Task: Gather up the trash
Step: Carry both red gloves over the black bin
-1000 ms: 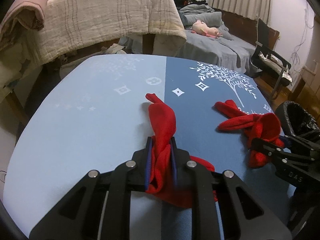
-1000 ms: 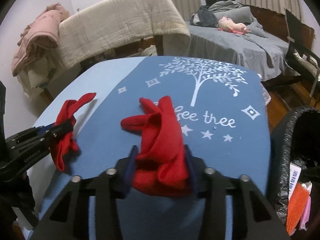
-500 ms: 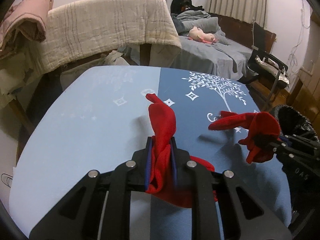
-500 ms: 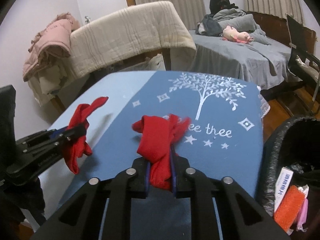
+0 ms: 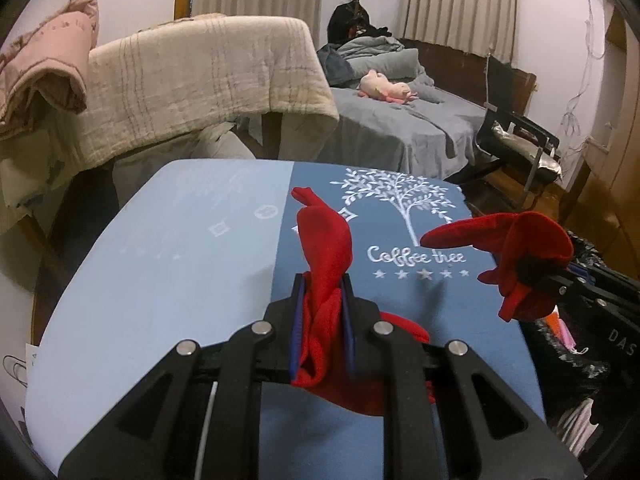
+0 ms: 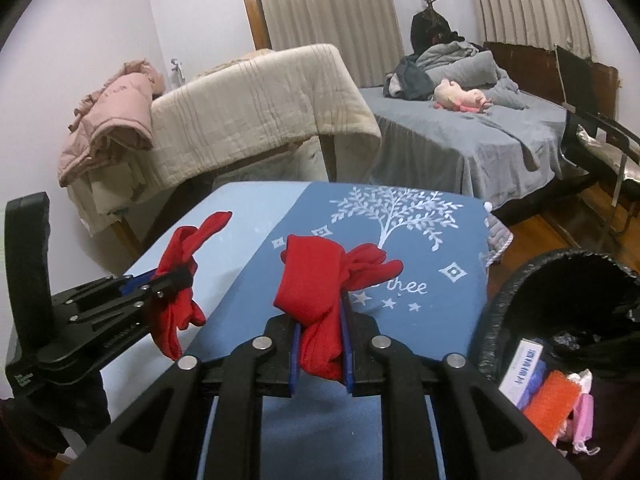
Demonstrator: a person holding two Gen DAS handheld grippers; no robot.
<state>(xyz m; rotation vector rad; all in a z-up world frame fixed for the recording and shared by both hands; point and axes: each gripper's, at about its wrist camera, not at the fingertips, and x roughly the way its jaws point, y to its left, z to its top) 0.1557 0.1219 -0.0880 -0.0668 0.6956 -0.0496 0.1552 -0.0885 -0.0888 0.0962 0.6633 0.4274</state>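
My left gripper [image 5: 323, 286] is shut on a red cloth [image 5: 325, 240] and holds it up above the blue table cover [image 5: 180, 264]. It also shows in the right wrist view [image 6: 180, 276], with its cloth [image 6: 180, 252] hanging. My right gripper [image 6: 322, 308] is shut on a second red cloth [image 6: 316, 276], lifted off the table. It also shows at the right of the left wrist view [image 5: 532, 272], with its cloth [image 5: 520, 240]. A black-lined trash bin [image 6: 560, 280] stands right of the table and holds a box and an orange item.
A beige blanket [image 5: 200, 80] hangs over furniture behind the table. A bed [image 6: 460, 128] with a pink plush toy lies at the back right. A black chair [image 5: 520, 136] stands on the wooden floor to the right.
Both grippers have risen with their red cloths, which now hang clear of the table. The right gripper closed tighter on its cloth and moved toward the bin side.
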